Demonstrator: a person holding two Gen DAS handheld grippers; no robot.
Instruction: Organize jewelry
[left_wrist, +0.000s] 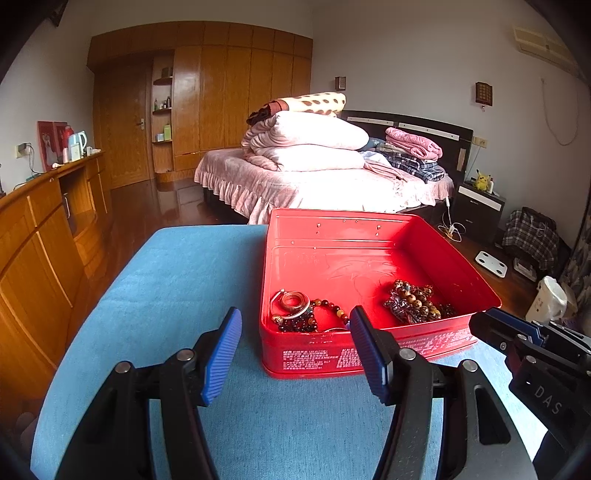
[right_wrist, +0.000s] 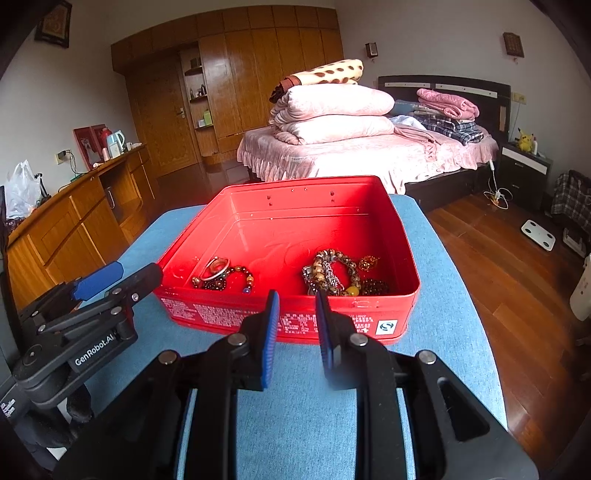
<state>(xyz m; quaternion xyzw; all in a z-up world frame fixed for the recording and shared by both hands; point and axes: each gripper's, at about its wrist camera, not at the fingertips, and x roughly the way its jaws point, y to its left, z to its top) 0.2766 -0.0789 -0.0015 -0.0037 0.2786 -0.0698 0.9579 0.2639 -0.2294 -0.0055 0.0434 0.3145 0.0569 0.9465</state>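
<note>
Red tin (right_wrist: 288, 325) holding 2 bead heaps (near wall), left gripper (left_wrist: 295, 325) agape, right gripper (right_wrist: 295, 306) narrowly parted, both empty

The left gripper (right_wrist: 118, 280) carries "GenRobot.AI" in white on its black body, seen from the right wrist. The right gripper (left_wrist: 484, 323) shows the white letters "DAS" on its side. White print covers the front wall of the red tin (right_wrist: 221, 317), just ahead of both grippers, too small to read.

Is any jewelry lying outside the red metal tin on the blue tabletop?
No: both bead-and-ring piles lie inside the red metal tin.
</note>
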